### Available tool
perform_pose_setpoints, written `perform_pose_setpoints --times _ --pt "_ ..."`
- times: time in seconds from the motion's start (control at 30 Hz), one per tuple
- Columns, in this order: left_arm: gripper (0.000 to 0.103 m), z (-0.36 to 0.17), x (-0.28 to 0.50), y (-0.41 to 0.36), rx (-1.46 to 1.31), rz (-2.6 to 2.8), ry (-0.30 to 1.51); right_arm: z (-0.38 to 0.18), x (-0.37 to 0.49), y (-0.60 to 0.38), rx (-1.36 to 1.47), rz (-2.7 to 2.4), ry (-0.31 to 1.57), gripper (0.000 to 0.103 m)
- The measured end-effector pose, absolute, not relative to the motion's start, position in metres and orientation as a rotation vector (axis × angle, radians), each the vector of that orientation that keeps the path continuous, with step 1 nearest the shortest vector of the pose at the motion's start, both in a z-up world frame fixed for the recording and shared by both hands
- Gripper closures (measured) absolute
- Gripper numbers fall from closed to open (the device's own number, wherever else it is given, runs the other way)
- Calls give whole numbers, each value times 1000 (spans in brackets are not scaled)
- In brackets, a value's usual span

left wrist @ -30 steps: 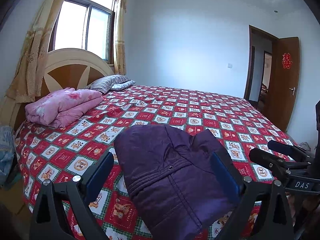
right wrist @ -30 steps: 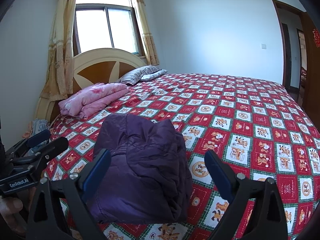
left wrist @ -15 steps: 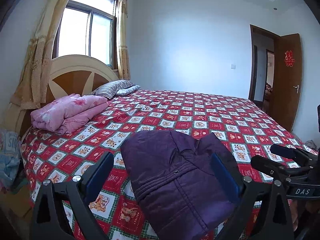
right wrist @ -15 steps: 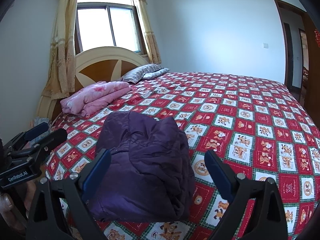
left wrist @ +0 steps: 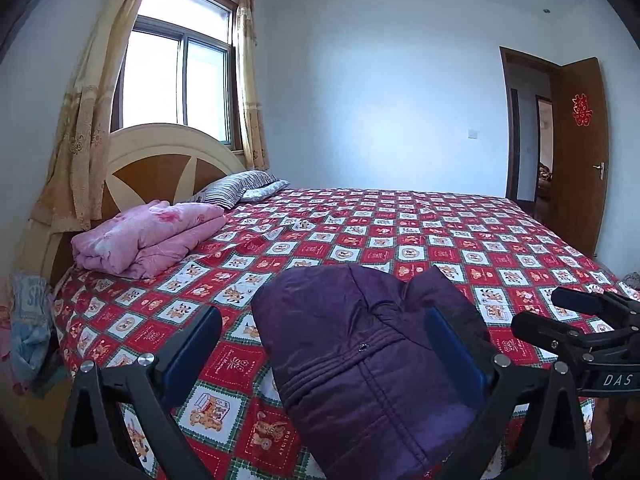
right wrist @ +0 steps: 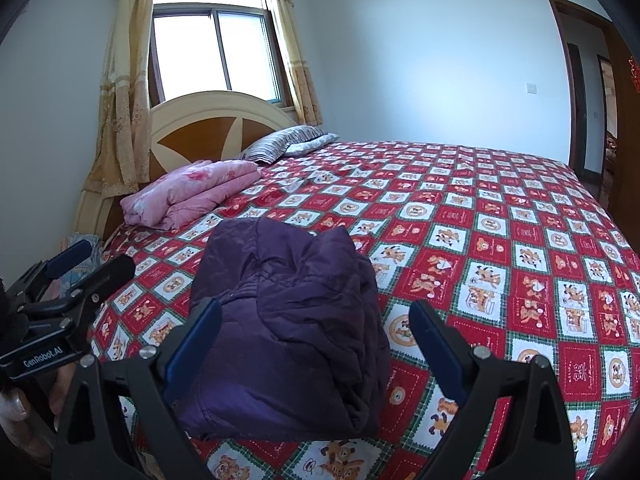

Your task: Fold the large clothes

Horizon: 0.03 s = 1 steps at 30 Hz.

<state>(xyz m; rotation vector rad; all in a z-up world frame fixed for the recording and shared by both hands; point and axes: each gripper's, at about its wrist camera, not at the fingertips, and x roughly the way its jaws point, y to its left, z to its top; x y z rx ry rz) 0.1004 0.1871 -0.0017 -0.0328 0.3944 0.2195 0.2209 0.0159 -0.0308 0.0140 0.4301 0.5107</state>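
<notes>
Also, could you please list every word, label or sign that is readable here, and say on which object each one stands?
"DAS": on the right hand-held gripper, seen from the left wrist.
"GenRobot.AI": on the left hand-held gripper, seen from the right wrist.
"HOLIDAY": on a bear patch of the bedspread.
Red paper sign on the door: a decorative character, not clearly legible.
Other bedspread patch words: too small.

The bed [left wrist: 460,240] carries a folded purple jacket [left wrist: 360,360] just ahead of the left gripper [left wrist: 324,340], a pink quilt [left wrist: 148,236] farther ahead to its left, and pillows [left wrist: 240,190] beyond.
</notes>
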Motion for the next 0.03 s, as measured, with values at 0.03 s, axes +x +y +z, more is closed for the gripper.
perform_pose_setpoints --times 0.03 --pt "1 -2 101 186 -27 220 393 -30 222 16 13 510 429 6"
